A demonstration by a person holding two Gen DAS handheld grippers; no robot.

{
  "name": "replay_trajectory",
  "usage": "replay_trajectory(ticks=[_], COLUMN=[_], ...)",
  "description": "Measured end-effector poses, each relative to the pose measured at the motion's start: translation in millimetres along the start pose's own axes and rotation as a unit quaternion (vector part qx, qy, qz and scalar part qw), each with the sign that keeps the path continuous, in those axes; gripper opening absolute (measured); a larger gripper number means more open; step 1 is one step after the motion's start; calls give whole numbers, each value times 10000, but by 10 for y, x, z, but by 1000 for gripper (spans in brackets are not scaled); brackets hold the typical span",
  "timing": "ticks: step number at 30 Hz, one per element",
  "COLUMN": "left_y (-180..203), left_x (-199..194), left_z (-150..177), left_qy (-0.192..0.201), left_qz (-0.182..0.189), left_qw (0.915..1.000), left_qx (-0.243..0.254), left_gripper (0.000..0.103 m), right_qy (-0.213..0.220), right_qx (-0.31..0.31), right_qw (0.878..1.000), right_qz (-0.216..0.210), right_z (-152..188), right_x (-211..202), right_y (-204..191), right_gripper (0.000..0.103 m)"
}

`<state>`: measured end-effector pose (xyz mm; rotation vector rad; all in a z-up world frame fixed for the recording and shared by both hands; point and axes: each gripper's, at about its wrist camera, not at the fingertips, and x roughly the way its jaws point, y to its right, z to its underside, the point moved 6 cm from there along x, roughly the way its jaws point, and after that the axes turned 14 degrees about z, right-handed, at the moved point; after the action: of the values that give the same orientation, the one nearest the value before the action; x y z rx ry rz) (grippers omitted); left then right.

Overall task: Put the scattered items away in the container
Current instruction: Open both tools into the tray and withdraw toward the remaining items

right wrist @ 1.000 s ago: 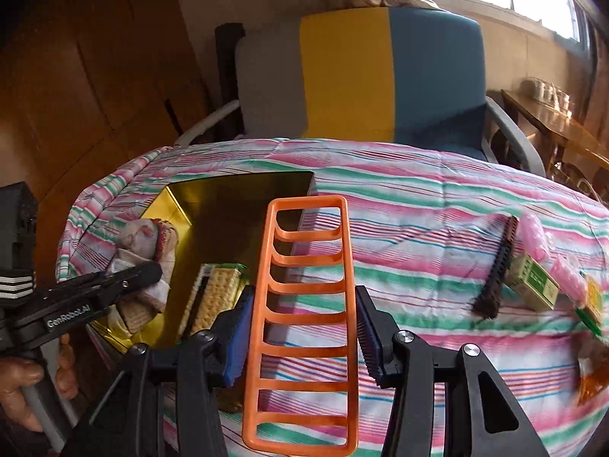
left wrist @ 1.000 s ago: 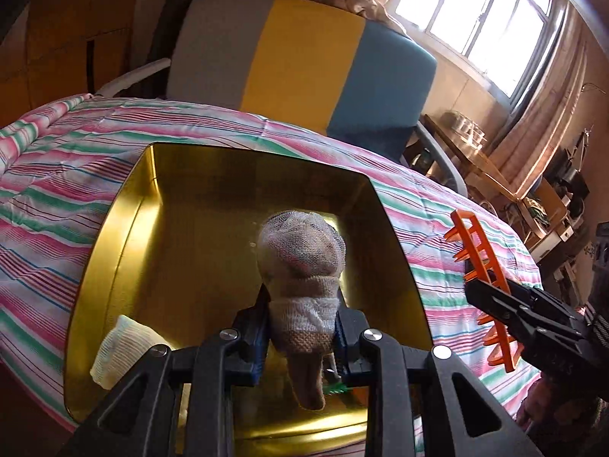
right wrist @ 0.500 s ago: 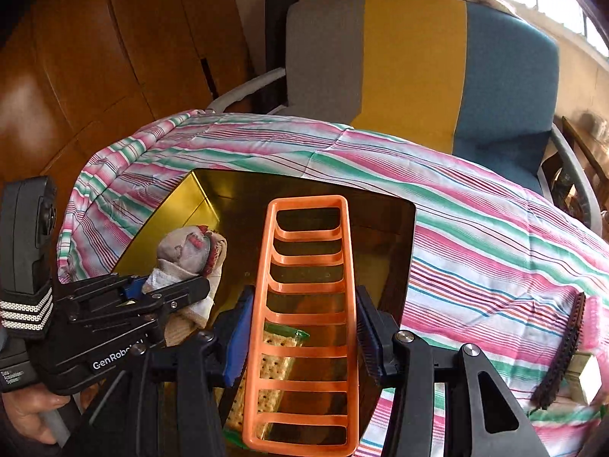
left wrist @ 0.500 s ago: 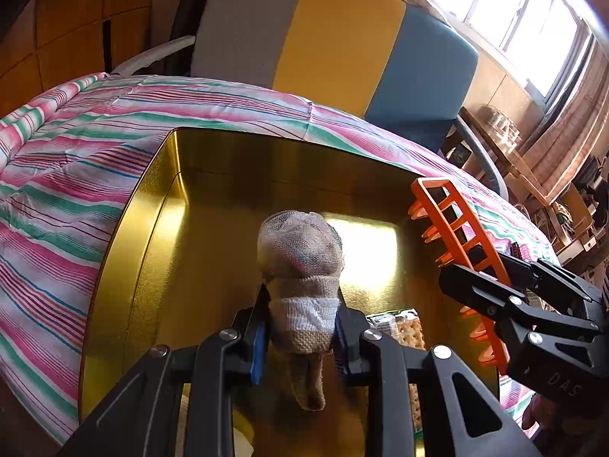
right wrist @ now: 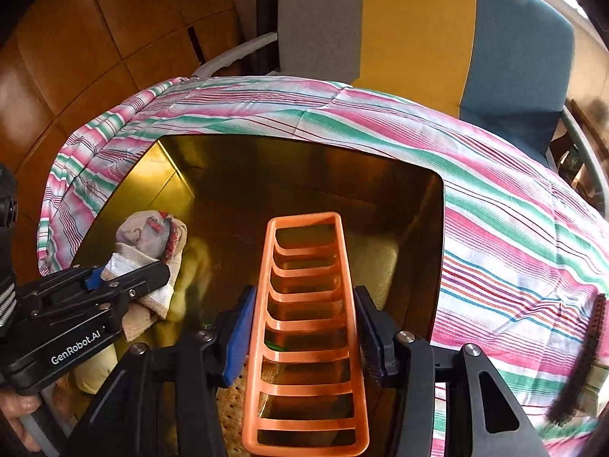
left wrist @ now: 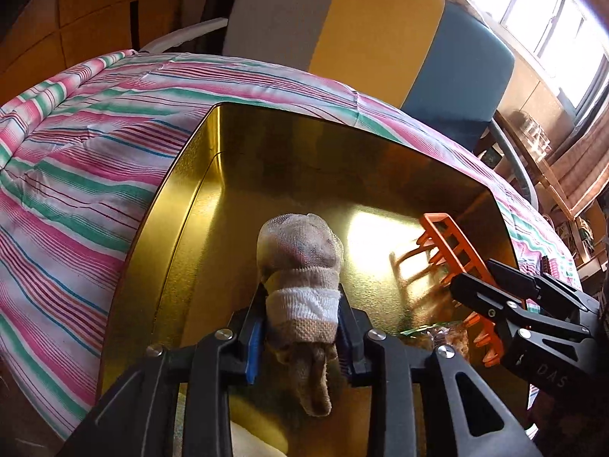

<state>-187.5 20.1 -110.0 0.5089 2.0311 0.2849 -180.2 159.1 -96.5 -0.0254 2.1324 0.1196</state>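
Note:
A gold metal tray (left wrist: 179, 198) (right wrist: 430, 228) lies on the striped bedcover. My left gripper (left wrist: 300, 331) is shut on a rolled beige sock (left wrist: 300, 262) and holds it over the tray's left half; the sock also shows in the right wrist view (right wrist: 148, 243). My right gripper (right wrist: 304, 327) is shut on an orange plastic ladder-shaped rack (right wrist: 304, 304) and holds it over the tray's right half; the rack also shows in the left wrist view (left wrist: 453, 243). A cracker packet (right wrist: 232, 415) lies in the tray under the rack.
The pink, green and white striped bedcover (left wrist: 76, 175) surrounds the tray. A grey, yellow and blue armchair (right wrist: 418, 26) stands behind. A black comb (right wrist: 582, 358) lies on the cover at the right. A pale cloth (right wrist: 95, 369) lies in the tray's near left corner.
Both grippers have moved forward over the tray with their items still held. The orange rack now hangs inside the tray's outline instead of at its right edge.

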Motion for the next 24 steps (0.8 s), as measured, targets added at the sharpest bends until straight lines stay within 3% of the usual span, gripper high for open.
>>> replay_trajectory(ticks=[8,12,20,24], left_y=[-81,-78,-4,510], left_x=[-139,-226,-454,-439], left_z=[35,68,154,403], left_qy=[76,130,369,218], left_qz=[-16,-6,-153,111], left_qw=[9997,9996,9990,9988], left_qx=[-228,-246,-218,434], left_gripper=[51,52,58,58], right_qy=[167,364,541,454], right_qx=[340,733,1750,2320], right_qw=[9991,9961,9830,9716], right_qz=[-171,-343,-110,138], right_z=[117,233,762,1155], right_x=[-214,-449,-818,-905], right_y=[121,288,1067,1541], right_gripper=[61,62,69,71])
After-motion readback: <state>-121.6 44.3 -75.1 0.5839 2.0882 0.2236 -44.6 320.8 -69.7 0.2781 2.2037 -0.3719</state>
